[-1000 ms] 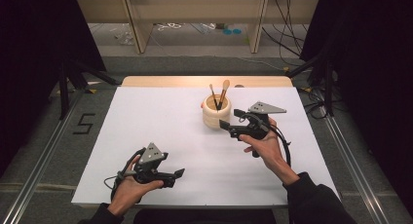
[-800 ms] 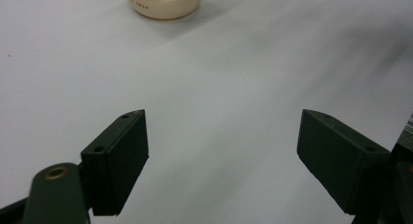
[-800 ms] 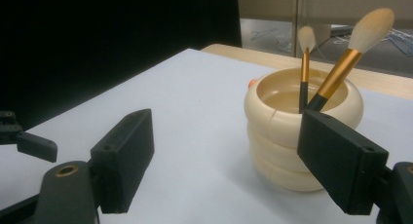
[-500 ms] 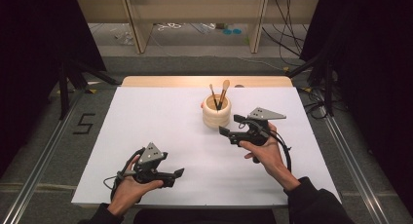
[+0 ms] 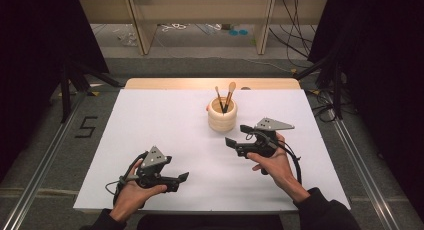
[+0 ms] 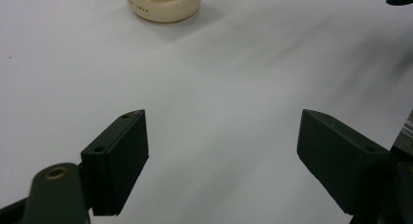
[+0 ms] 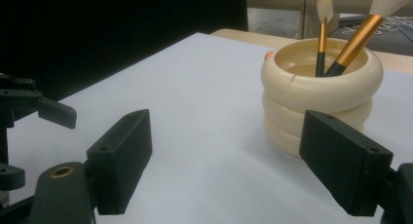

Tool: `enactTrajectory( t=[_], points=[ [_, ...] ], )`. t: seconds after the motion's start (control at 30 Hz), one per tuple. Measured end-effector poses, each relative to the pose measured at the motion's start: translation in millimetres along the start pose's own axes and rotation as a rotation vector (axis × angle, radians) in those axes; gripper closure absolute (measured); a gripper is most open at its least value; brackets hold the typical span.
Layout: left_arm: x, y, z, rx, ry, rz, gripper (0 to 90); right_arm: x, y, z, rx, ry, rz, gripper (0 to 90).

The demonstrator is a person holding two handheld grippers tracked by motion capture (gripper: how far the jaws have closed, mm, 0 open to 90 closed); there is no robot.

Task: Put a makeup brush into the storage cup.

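On the white worktop (image 5: 150, 120) a cream ribbed brush pot (image 5: 222, 115) stands just past the middle, toward 12 o'clock in the high view. Two brushes lean inside it: a thin dark-handled brush (image 5: 219, 98) and a gold-handled brush (image 5: 229, 94) with a pale tuft.

The right gripper (image 5: 235, 145) hovers just at the pot's 5 o'clock, apart from it, with its jaws spread wide and empty. In the right gripper view the pot (image 7: 319, 95) sits ahead at 1 o'clock, with bare worktop between the jaws.

The left gripper (image 5: 181, 179) rests low at 7 o'clock of the pot, well apart, its jaws also wide open and holding nothing. In its own view the pot's base (image 6: 163, 5) lies far off at 11 o'clock, with nothing lying between.
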State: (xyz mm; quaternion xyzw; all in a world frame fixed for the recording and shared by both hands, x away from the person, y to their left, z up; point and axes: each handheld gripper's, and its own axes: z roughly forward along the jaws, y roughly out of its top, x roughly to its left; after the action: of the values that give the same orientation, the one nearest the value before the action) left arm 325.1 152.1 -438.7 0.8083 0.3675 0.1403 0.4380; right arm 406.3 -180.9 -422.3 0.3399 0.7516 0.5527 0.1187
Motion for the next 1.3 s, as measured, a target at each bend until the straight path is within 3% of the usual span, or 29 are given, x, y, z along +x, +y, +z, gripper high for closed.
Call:
enactTrajectory(
  t=[0.27, 0.33, 0.37, 0.43, 0.73, 0.77, 0.83, 0.87, 1.0, 1.3],
  points=[
    [-0.8, -0.2, 0.1, -0.021, -0.008, -0.027, 18.9, 1.8, -8.0, -3.1, 0.003, -0.005, 0.011, 20.1],
    [-0.1, -0.1, -1.6, -0.009, 0.0, -0.014, 18.9, 3.1, -9.1, -4.1, 0.01, 0.006, 0.005, 20.0],
    [-1.1, -0.4, -0.7, -0.026, 0.0, -0.029, 18.9, 3.9, -9.6, -4.0, 0.008, 0.001, 0.002, 19.9],
    [0.9, -0.1, -2.5, -0.007, -0.004, -0.005, 18.9, 5.5, -10.4, -5.3, 0.015, 0.005, 0.001, 19.8],
    [0.7, 0.6, -4.8, -0.014, 0.002, -0.014, 18.9, 9.7, -15.5, -10.4, 0.036, -0.007, -0.015, 17.1],
    [-0.8, 0.6, -3.9, -0.032, 0.003, -0.032, 18.9, 9.9, -16.2, -10.5, 0.03, -0.001, -0.012, 17.0],
    [1.0, 0.7, -5.8, -0.014, 0.0, -0.008, 18.9, 10.1, -17.3, -12.3, 0.033, -0.008, -0.016, 16.3],
    [-0.5, 0.5, -3.9, -0.037, 0.0, -0.037, 18.9, 10.3, -17.7, -13.9, 0.041, -0.008, -0.012, 16.1],
    [-0.6, 0.5, -3.7, -0.037, -0.001, -0.032, 18.9, 11.5, -21.4, -17.1, 0.029, -0.005, -0.011, 16.0],
    [-0.8, 0.5, -3.6, -0.031, 0.002, -0.03, 18.9, 17.6, -27.9, -25.3, 0.061, 0.0, -0.02, 16.0]
  ],
)
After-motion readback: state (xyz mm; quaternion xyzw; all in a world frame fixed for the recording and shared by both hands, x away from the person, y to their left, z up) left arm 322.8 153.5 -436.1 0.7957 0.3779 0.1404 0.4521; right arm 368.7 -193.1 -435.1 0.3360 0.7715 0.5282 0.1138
